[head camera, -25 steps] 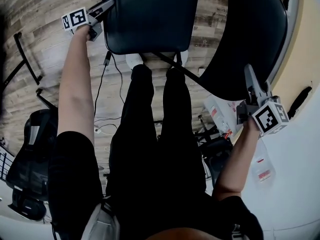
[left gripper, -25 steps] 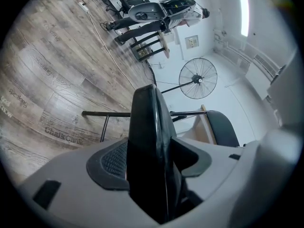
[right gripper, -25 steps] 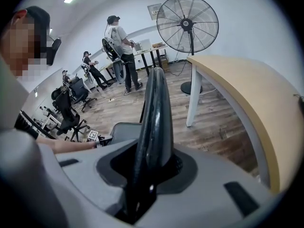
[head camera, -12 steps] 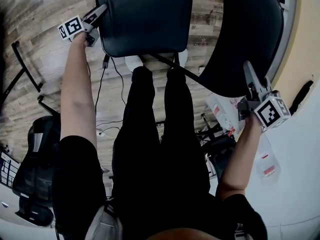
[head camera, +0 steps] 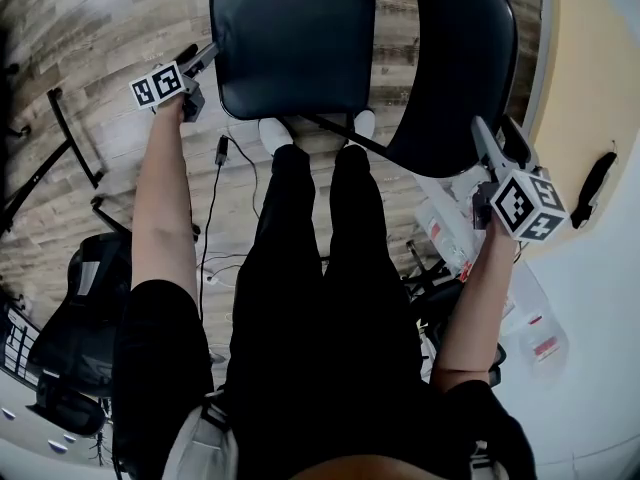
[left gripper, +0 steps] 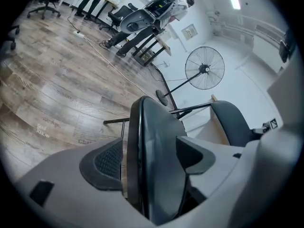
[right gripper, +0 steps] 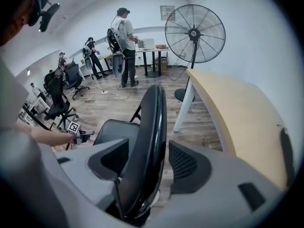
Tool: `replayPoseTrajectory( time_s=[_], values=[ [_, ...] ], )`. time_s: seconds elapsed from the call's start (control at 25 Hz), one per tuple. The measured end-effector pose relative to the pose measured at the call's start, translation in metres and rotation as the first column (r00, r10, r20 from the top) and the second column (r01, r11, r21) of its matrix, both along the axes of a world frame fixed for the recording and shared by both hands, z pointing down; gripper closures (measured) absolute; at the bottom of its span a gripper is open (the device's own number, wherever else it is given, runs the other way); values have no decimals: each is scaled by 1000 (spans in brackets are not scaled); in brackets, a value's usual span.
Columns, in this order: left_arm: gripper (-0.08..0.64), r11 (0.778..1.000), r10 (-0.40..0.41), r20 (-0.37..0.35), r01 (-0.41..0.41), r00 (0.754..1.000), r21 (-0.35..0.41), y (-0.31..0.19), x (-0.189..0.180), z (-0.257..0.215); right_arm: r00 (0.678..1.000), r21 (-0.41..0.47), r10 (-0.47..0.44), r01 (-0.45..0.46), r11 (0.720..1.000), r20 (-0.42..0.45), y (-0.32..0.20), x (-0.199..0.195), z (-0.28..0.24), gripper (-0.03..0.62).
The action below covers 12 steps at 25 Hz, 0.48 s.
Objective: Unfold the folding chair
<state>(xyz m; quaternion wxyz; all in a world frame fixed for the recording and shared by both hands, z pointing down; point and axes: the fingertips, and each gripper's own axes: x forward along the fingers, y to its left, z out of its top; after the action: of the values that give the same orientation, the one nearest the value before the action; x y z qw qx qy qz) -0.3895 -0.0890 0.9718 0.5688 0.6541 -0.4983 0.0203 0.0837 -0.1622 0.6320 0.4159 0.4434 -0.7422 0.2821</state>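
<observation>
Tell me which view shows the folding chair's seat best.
The head view: the whole seat shows from above, with its full outline. The left gripper view shows it only edge-on and close up. The right gripper view shows just a part of it, beyond the backrest.

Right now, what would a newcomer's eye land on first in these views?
The black chair seat sits at the head view's top centre, its backrest to the right. Both grippers' jaws have just been opening: the left gripper straddles the seat's edge, the right gripper the backrest's rim.
</observation>
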Motion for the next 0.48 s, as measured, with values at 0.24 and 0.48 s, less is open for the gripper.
replayPoseTrajectory(
  time_s=[0.24, 0.48],
  values=[
    [229, 998, 49, 84, -51, 995, 31, 25, 9, -95, 993, 122, -120, 117, 986, 11, 4, -23, -60, 342],
    [229, 963, 14, 101, -40, 995, 268, 14, 56, -272, 931, 258, -268, 203, 944, 248, 24, -81, -131, 342]
  ],
)
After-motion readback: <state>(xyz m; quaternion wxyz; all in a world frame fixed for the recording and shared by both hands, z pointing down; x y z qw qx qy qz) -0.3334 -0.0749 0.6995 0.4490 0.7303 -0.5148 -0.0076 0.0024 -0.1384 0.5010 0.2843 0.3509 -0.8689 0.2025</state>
